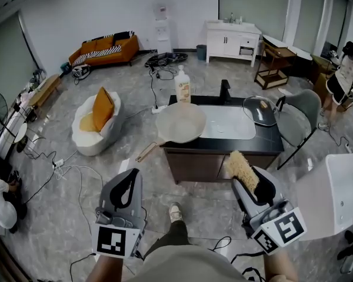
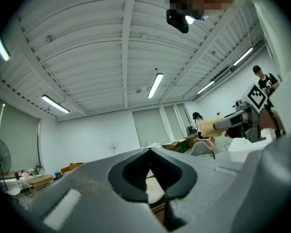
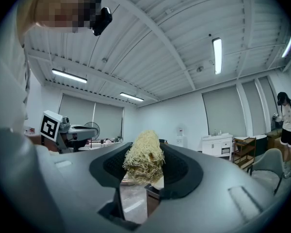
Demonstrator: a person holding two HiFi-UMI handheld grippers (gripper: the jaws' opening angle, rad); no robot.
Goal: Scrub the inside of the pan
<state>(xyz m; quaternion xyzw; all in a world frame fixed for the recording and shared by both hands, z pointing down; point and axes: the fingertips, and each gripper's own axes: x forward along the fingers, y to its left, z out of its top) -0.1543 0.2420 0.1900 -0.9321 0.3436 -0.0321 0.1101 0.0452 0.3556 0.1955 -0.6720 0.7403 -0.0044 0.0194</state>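
A pale round pan (image 1: 180,123) sits on the left end of a dark counter (image 1: 270,141), its wooden handle (image 1: 148,151) sticking out toward me. Both grippers hang in the air short of the counter, pointing level at it. My left gripper (image 1: 130,173) is shut with nothing between its jaws (image 2: 149,152). My right gripper (image 1: 254,176) is shut on a straw-coloured fibrous scrubber (image 1: 242,168), which pokes out past the jaws (image 3: 144,155). In the left gripper view the right gripper (image 2: 238,120) and scrubber (image 2: 211,126) show at the right.
On the counter are a white sink (image 1: 229,122), a soap bottle (image 1: 183,86), a black tap (image 1: 225,91) and a glass lid (image 1: 259,109). A grey chair (image 1: 300,119) and white tub (image 1: 335,192) stand right. A white beanbag (image 1: 94,125) and floor cables (image 1: 76,172) lie left.
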